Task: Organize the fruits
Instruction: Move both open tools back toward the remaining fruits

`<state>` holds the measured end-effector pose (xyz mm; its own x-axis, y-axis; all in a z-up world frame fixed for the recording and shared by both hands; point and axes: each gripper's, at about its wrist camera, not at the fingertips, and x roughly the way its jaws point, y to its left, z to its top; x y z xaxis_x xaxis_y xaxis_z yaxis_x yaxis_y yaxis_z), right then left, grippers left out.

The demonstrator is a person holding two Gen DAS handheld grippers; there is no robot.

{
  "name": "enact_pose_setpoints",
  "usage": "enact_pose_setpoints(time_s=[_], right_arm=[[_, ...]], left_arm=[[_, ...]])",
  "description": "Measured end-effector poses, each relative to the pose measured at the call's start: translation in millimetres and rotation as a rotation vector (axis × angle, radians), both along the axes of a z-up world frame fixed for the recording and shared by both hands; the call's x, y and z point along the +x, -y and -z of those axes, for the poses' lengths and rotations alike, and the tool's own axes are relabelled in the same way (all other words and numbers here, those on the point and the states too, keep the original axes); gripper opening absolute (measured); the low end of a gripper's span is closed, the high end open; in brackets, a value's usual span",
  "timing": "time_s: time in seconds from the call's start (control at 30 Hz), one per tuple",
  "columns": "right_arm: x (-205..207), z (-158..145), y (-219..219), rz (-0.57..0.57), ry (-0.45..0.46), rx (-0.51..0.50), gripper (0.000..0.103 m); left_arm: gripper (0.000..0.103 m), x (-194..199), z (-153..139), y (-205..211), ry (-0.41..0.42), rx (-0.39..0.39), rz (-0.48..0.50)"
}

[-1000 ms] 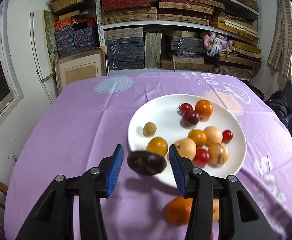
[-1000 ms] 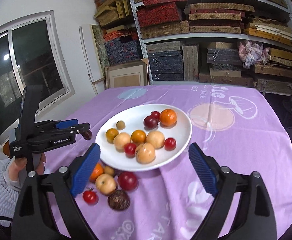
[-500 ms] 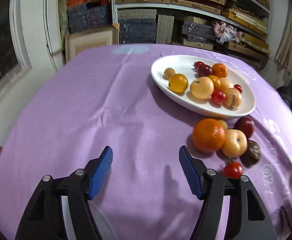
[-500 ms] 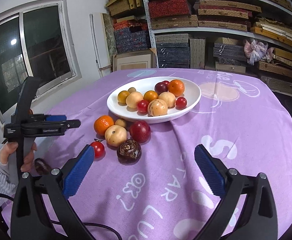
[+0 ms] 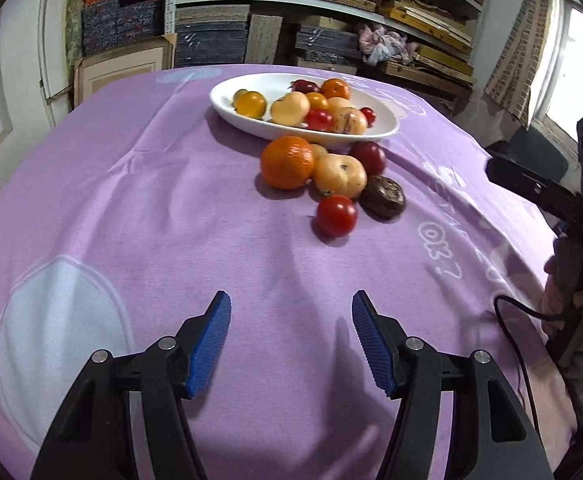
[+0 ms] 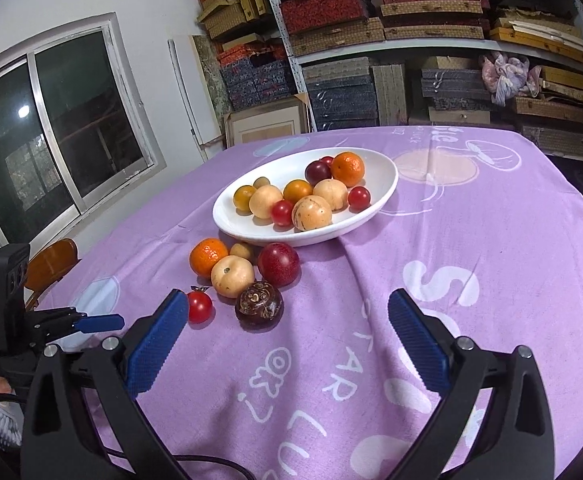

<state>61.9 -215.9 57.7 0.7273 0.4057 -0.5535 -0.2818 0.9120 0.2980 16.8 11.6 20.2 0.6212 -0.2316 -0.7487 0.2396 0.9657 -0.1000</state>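
The fruits lie in two groups on a purple cloth (image 6: 491, 240). A white plate (image 6: 375, 168) near the middle of the table holds about ten: an orange (image 6: 347, 168) and a dark plum (image 6: 318, 173) at the back, a red cherry tomato (image 6: 359, 197) on the right, three pale tan round fruits, one of them speckled (image 6: 312, 212), two yellow-orange ones, another red tomato and a small olive-coloured fruit (image 6: 261, 182). Just in front of the plate, on the cloth, six more are bunched together and touching: a mandarin (image 6: 208, 257), a small tan fruit (image 6: 242, 251) behind it, a pale peach-like fruit (image 6: 232, 276), a dark red plum (image 6: 278, 264), a brown wrinkled fruit (image 6: 258, 303) with a pale swirl pattern, and a small red tomato (image 6: 199, 306) with a green stalk.

The cloth carries white print: large letters reading "S", then "STAR" and "LU" running toward the near edge, some symbols and a question mark, and upside-down letters "ie" and "LUCK" at the far side beside a peach circle.

The right gripper (image 6: 287, 344) hangs over the near cloth with blue pads spread wide and nothing between them; the tomato sits just beyond its left pad. The left gripper (image 5: 291, 340) is released too, about half spread over bare cloth, well short of the loose fruits. A small white label on its body is too small to read.

Behind the table stand shelves (image 6: 431, 44) of stacked patterned boxes, and a window (image 6: 51, 140) on the left wall.
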Motion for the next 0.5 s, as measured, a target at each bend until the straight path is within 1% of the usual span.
enact_pose_setpoints(time_s=[0.07, 0.17, 0.23, 0.3, 0.37, 0.4, 0.5], right_arm=[[1, 0, 0, -0.008, -0.001, 0.006, 0.098], [0, 0, -3, -0.025, -0.006, 0.006, 0.098], [-3, -2, -5, -0.034, 0.003, 0.003, 0.098], [-6, -5, -7, -0.036, 0.022, -0.005, 0.098], [-9, -8, -8, -0.034, 0.043, -0.015, 0.098], [-9, -9, -8, -0.033, 0.048, -0.019, 0.098], [-6, -6, -7, -0.034, 0.033, -0.017, 0.098]], left_arm=[[0.063, -15, -5, 7, 0.027, 0.029, 0.022], [0.063, -25, -4, 11, 0.034, 0.005, 0.021], [0.063, -21, 2, 17, 0.04, 0.03, 0.03], [0.063, -14, 5, 18, 0.037, 0.027, 0.023], [0.063, -10, 4, 19, 0.035, 0.03, 0.03], [0.063, -10, 2, 19, 0.049, 0.045, 0.018], [0.063, -4, -5, 14, 0.072, 0.055, 0.0]])
